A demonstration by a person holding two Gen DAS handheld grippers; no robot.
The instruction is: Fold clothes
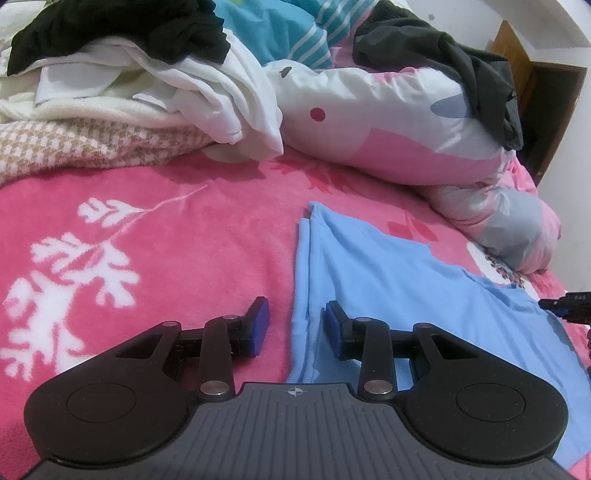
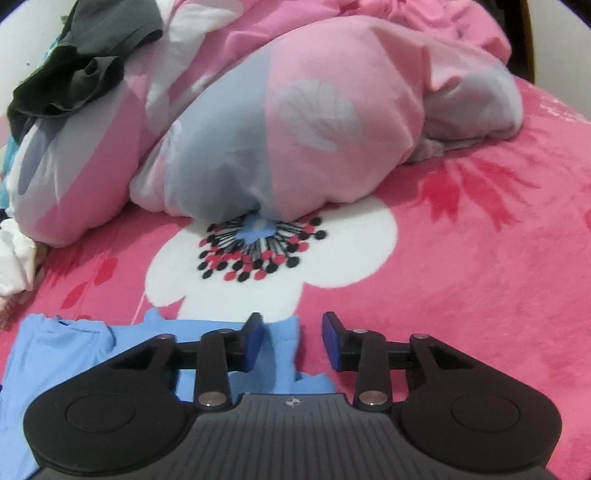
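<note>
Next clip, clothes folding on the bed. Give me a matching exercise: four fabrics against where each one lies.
Things:
1. light blue garment
2. black garment
3. dark grey garment
4. checked blanket

Places:
A. draped over the pink and white duvet
B. beneath the white clothes
C. spread flat on the pink blanket
D. on top of the white clothes

Pairs: 1-C; 2-D; 3-A; 4-B.
</note>
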